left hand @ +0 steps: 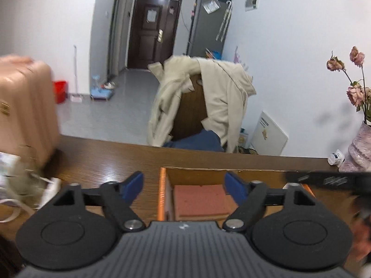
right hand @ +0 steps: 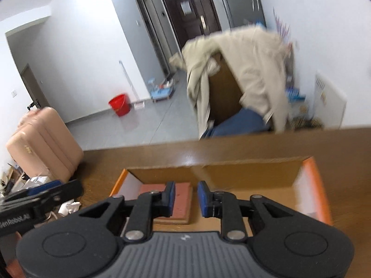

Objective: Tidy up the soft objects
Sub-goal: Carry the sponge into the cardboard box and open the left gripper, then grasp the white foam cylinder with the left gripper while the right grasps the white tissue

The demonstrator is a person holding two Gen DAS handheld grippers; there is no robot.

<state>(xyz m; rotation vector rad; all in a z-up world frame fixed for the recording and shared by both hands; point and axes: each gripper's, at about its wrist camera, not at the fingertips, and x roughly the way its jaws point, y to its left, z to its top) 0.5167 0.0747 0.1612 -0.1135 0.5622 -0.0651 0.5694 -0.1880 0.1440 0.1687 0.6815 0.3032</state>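
Observation:
An open cardboard box (left hand: 197, 176) with orange edges sits on the brown wooden table (left hand: 104, 157). Inside it, at the left, a flat reddish-pink soft pad (left hand: 199, 199) lies on the floor of the box. My left gripper (left hand: 184, 180) hovers above the box's left part, open wide, with nothing between its blue pads. In the right wrist view my right gripper (right hand: 186, 192) hangs over the same box (right hand: 243, 171) beside the pad (right hand: 182, 206), its pads a narrow gap apart and empty. The left gripper (right hand: 41, 199) shows blurred at that view's left edge.
A beige coat (left hand: 222, 97) hangs over a chair past the table's far edge. A pink suitcase (left hand: 25, 106) stands at the left, with crumpled paper and cord (left hand: 27, 180) near it. A vase of dried flowers (left hand: 361, 148) and a small white bottle (left hand: 336, 157) stand at the right.

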